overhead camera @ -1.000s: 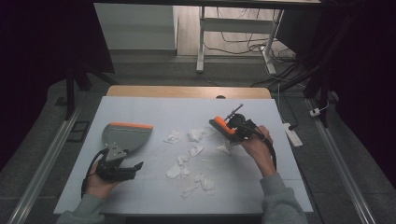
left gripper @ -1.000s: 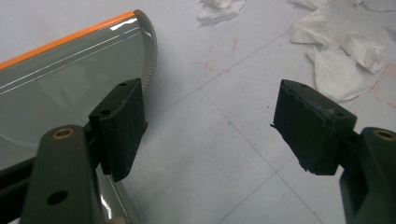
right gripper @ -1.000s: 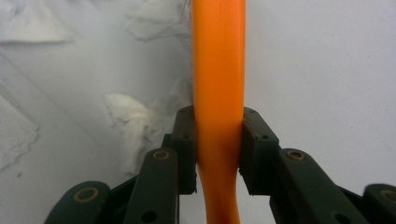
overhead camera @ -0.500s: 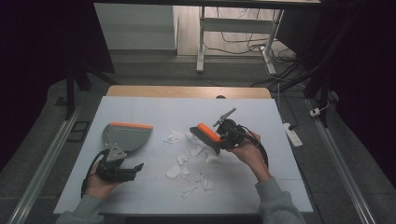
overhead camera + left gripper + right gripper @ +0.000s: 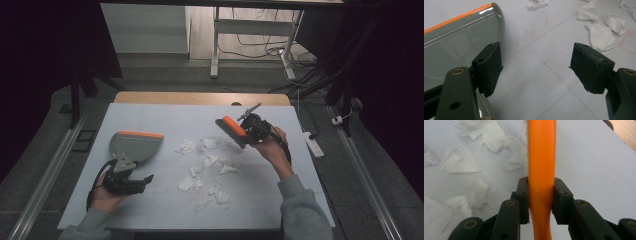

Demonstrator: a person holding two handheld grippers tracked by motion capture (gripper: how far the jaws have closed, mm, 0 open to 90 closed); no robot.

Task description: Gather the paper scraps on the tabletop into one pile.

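Two hand-held grippers are at work over the table. The right hand-held gripper is clamped on the orange handle of a brush; in the right gripper view its two black jaws press on either side of that handle, which runs straight up between them. In the high view the brush is held above the table, right of centre toward the far side, its orange back slanting toward the near right with dark bristles under it, just beyond the far edge of the scattered paper scraps.

The left hand-held gripper sits low at the near left, its jaws standing wide apart with nothing between them. A grey dustpan with an orange front lip lies flat just beyond it, its handle end reaching toward the gripper; in the left gripper view the pan is to the left of the left jaw, at that jaw's outer side, glossy with an orange strip along its far edge.

The scraps are white, crumpled and torn, spread in a loose patch across the middle of the table between the two hands.

The right gripper view brings out fine stray bristles beside the handle, which the high view is too small to show. The left gripper view brings out faint reddish marks and thin grid lines on the table surface near a few scraps.
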